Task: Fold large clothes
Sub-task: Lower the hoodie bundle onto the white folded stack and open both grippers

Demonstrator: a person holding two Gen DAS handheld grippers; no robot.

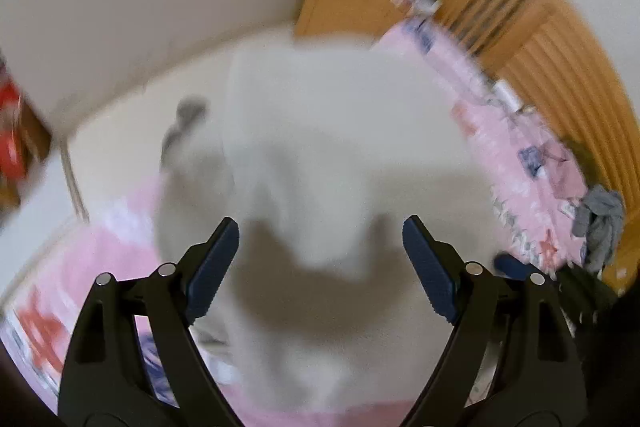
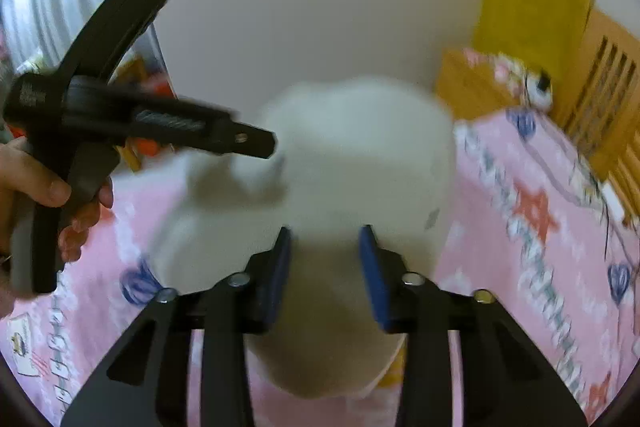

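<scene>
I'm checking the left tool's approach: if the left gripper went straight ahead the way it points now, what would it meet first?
Most likely the white garment lying on the pink bedsheet: the open left gripper aims straight at it. Blur leaves the depth unclear.

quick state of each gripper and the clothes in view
left gripper: jaws wide open, holding nothing
right gripper: jaws open, nothing visibly pinched
white cloth garment: bunched on the pink patterned bedsheet, blurred
grey crumpled garment: heaped at the bed edge
</scene>
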